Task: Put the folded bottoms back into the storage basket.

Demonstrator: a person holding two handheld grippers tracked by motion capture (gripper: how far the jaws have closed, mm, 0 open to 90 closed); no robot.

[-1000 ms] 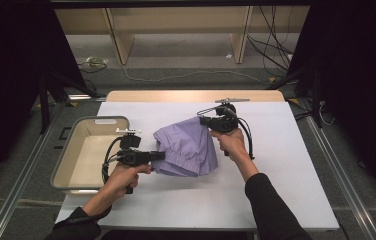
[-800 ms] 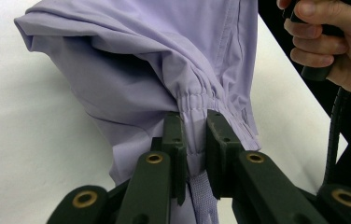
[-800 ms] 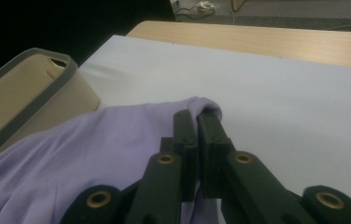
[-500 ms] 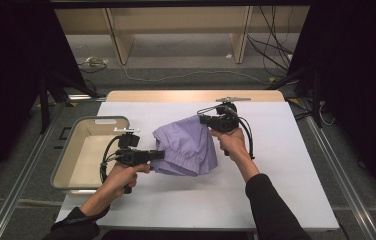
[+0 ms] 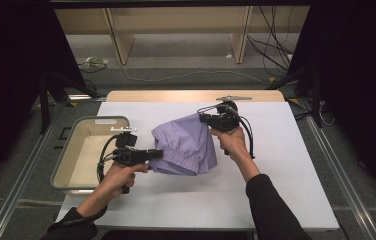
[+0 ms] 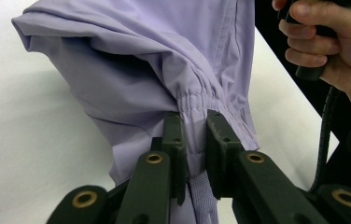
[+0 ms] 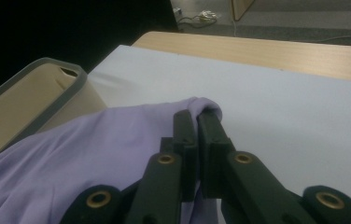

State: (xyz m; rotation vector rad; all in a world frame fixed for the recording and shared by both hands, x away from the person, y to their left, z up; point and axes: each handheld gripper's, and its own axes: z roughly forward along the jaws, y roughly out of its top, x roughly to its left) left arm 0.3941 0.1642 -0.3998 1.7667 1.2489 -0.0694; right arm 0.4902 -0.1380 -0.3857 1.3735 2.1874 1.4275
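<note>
The left gripper (image 5: 156, 153), nearest the person at about seven o'clock on the white table cover (image 5: 276, 190), was clamped on the gathered elastic waistband of a lilac garment (image 5: 186, 145). In the left gripper view its two jaws stood nearly together, the puckered band pinched between them (image 6: 194, 140) and a flat strap of the same cloth trailing down under the jaws. The cloth rose away from that grip and fanned out ahead of the tool, hanging clear of the cover in folds.

Farther off, toward one o'clock, the right gripper (image 5: 207, 119) was shut on a far corner of the same piece. In the right gripper view its jaws were closed with a small fold of lilac cloth (image 7: 200, 106) wrapped over their tips.

So the garment was stretched between the two tools, its long axis running from the near grip at seven o'clock up to the far grip at one o'clock, with the slack sagging toward five o'clock and its lower edge appearing to rest on the cover. The right end looked to be held higher than the left.

A grey-rimmed tub (image 5: 76, 150) sat at nine o'clock, just beside the left hand (image 5: 118, 175), well apart from the right. If the cloth was bound for it, the left gripper was much the nearer.
</note>
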